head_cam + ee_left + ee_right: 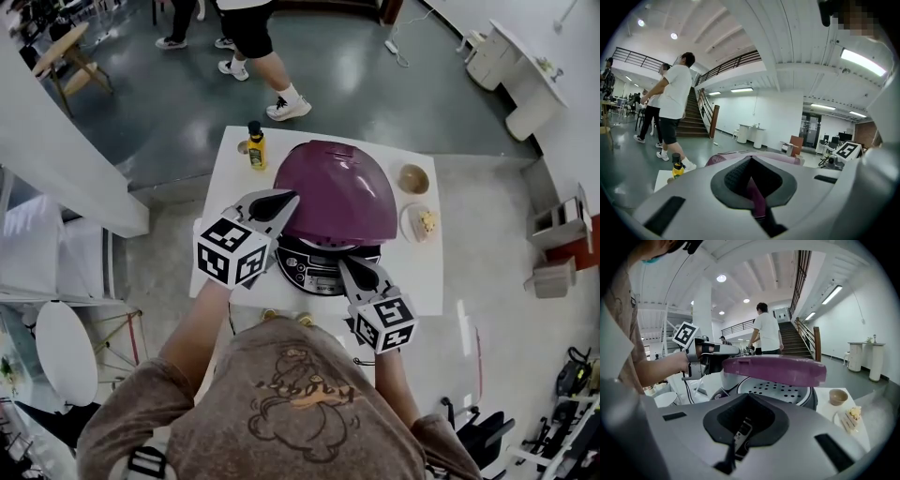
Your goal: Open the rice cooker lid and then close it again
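**Rice cooker, lid half-raised**

Rice cooker [314, 270] is sitting mid-desk [230, 173], toward the near edge; its purple lid [342, 187] is tilting up off the pot; my left tongs [284, 200], jaws pressed together on nothing, are touching the lid's left rim; my right tongs [349, 269], likewise closed and empty, are pointing at the front panel.
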`<state>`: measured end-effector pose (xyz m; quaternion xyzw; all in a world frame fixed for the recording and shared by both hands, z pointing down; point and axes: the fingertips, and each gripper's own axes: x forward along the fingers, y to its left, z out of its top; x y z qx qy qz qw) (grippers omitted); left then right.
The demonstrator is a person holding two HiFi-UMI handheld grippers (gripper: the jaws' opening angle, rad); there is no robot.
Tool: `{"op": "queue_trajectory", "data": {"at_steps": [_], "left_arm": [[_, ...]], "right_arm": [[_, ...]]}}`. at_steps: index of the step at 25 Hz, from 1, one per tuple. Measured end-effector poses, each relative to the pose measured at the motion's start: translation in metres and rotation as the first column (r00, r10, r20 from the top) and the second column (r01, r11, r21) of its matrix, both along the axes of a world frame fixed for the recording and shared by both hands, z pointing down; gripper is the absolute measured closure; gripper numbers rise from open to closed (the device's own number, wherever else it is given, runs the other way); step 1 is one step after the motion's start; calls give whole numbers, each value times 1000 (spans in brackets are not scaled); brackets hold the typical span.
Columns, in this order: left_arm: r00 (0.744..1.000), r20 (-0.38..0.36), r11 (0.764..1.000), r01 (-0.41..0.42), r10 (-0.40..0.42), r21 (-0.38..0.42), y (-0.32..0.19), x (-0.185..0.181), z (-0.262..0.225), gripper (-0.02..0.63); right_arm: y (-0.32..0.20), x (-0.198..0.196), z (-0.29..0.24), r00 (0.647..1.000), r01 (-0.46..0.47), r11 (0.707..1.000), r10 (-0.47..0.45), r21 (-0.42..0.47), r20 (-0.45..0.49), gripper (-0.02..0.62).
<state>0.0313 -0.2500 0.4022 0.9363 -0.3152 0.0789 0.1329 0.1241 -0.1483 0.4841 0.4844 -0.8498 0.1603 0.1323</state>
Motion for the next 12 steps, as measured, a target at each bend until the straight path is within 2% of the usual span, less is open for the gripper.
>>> {"op": "queue_trajectory", "data": {"at_steps": [12], "left_arm": [[998,-53,998,-19,23,67,-18,-2,-44,586]], "right_arm": [[-5,-2,0,999,30,999,-30,-28,-12,591]]}}
